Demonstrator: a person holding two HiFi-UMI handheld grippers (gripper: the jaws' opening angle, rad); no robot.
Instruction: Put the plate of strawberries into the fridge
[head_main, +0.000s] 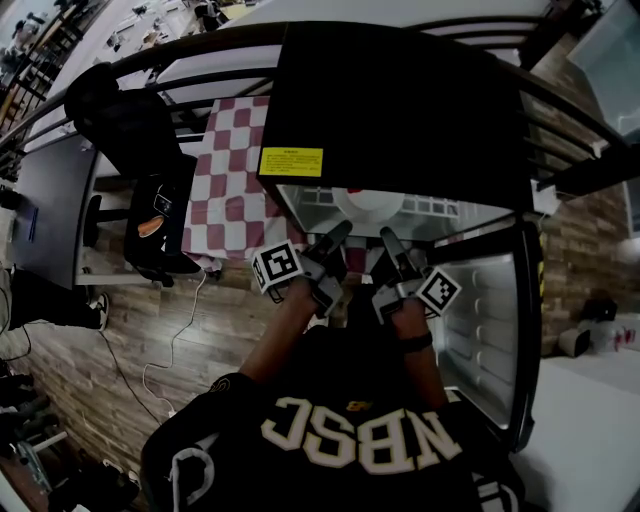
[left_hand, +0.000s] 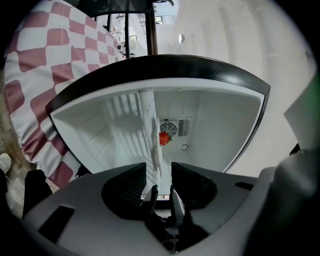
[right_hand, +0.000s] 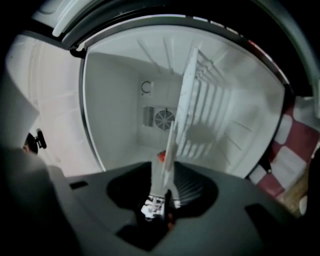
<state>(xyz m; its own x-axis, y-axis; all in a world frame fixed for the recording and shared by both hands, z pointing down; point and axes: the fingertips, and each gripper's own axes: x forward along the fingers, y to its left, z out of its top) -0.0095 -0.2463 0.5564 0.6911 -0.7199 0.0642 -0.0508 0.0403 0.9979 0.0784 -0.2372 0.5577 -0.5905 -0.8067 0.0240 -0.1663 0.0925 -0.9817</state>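
Head view looks down on a black fridge (head_main: 400, 100) that stands open, with its door (head_main: 490, 330) swung to the right and its white inside in full sight. At the left of the fridge hangs a red-and-white checked cloth (head_main: 230, 170). Inside the fridge a wire shelf (head_main: 430, 207) runs across, and the white plate (head_main: 368, 205) lies on it, near the front edge. The left gripper (head_main: 338, 238) and the right gripper (head_main: 390, 242) point level into the opening, side by side, each at one side of the plate. In left gripper view the jaws stand wide apart, released; the plate rim shows edge-on at the gap and nothing is pressed. In right gripper view the jaws are also apart; the rim reaches in between them, but the pads seem not to press on it. One red strawberry (left_hand: 164, 138) shows on the plate, in front of the fan (left_hand: 168, 129) in the back wall.
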